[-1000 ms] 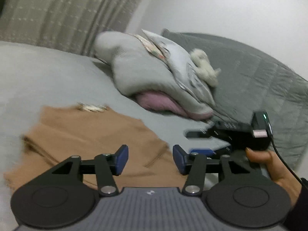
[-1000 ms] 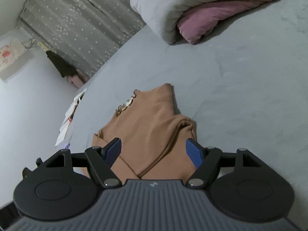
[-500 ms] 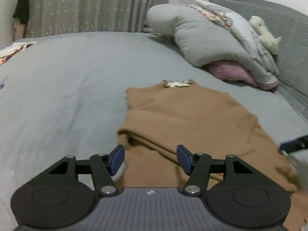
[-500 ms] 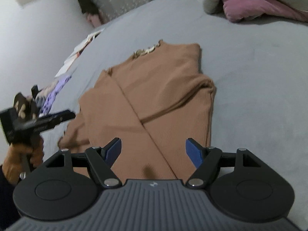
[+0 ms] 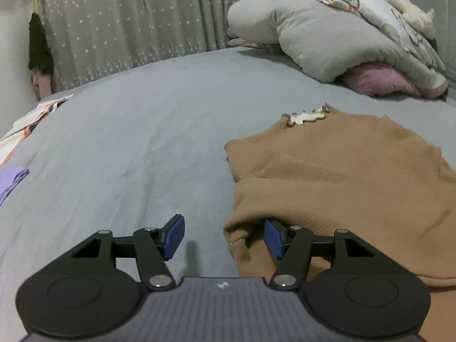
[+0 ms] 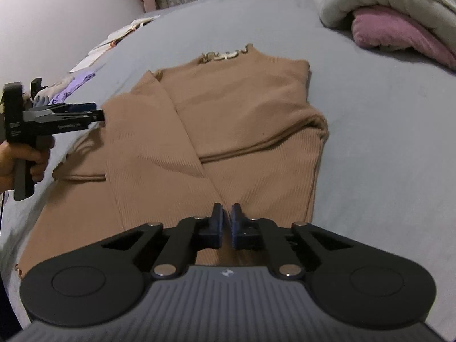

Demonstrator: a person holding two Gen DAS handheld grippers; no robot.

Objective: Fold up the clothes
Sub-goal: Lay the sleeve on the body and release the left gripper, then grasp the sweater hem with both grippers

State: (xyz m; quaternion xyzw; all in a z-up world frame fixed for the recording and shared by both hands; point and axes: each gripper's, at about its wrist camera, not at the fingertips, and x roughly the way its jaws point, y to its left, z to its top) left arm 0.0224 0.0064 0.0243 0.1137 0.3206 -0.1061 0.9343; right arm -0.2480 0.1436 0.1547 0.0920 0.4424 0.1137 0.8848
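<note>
Clearly soft stuff: brown ribbed top (image 6: 228, 131) spread flat on grey bedsheet (image 6: 384, 148), centre of right wrist frame, neck trim (image 6: 225, 54) toward top of frame, both sleeves folded in across the body. Likely light, limp, no stiffness; prob. sags and slides off a loose pinch, so best taken at doubled edges or hem corners, two layers at once (ribbed knit should give some friction against pads). Left gripper (image 5: 223, 238) spread wide at lower centre of left wrist frame, right pad tucked under folded side edge of top, left pad over bare sheet; not clamped on anything. Same tool seen at far left of right wrist frame, held in a hand (image 6: 21, 159), tips at edge of top. Right gripper (image 6: 225, 222) pinched nearly together at bottom centre, thin gap between pads, sitting over lower part of top; cloth caught between them or not, cannot tell. Hem end of top hidden beneath gripper body at bottom of frame. Further out: grey duvet (image 5: 327, 42) over pink blanket (image 5: 382, 81) upper right, star-print curtain (image 5: 128, 20) across top, lilac cloth (image 5: 11, 179) cut off at left edge, papers (image 5: 37, 114) mid left, too blurred to read.
</note>
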